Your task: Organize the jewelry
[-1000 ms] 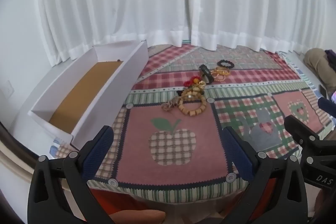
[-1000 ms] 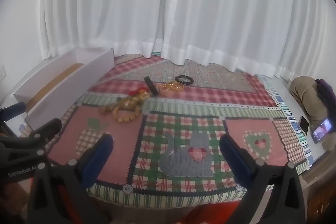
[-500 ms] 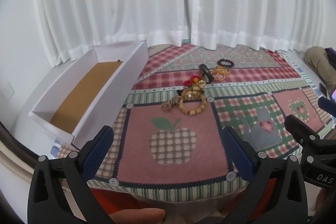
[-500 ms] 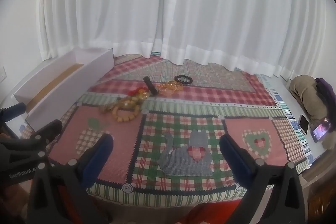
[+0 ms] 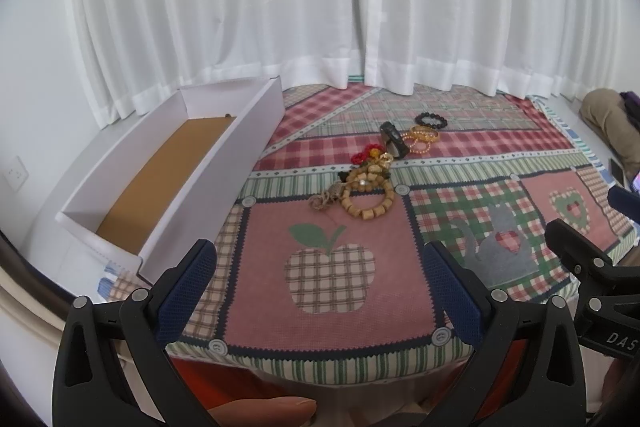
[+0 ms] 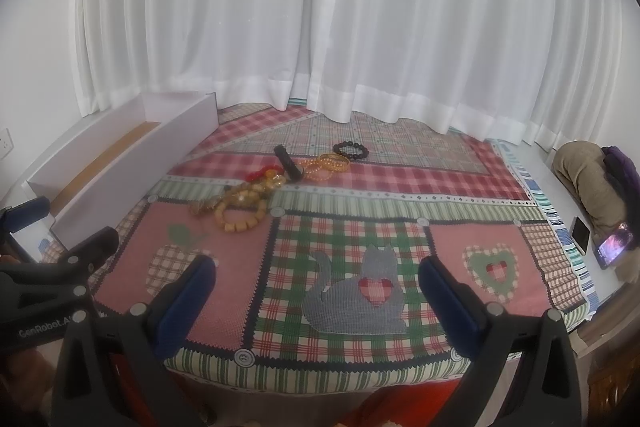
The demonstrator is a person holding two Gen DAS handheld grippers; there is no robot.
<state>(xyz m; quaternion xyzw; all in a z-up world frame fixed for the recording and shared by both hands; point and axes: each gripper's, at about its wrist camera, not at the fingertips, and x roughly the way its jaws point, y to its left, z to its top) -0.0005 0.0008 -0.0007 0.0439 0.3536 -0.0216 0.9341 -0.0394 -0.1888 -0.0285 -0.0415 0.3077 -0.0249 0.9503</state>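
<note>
Both claws hang wide apart and hold nothing, the left claw (image 5: 320, 267) over the near edge of the quilt (image 5: 332, 307), the right claw (image 6: 316, 279) beside it. The jewelry (image 5: 372, 183) lies heaped mid-quilt, with a black bracelet (image 5: 431, 119) just behind it. The white box (image 5: 168, 183) lines the left edge; it looks unfilled, though its near end is hidden. Bare quilt lies between claws and heap.

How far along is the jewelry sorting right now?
Nothing looks done: the white box shows only its bare brown floor. Nothing is in hand; the left gripper and right gripper both hang open at the near edge of the quilt. All is left: the wooden bead bracelet, black band, gold bangles and black bead bracelet.
</note>
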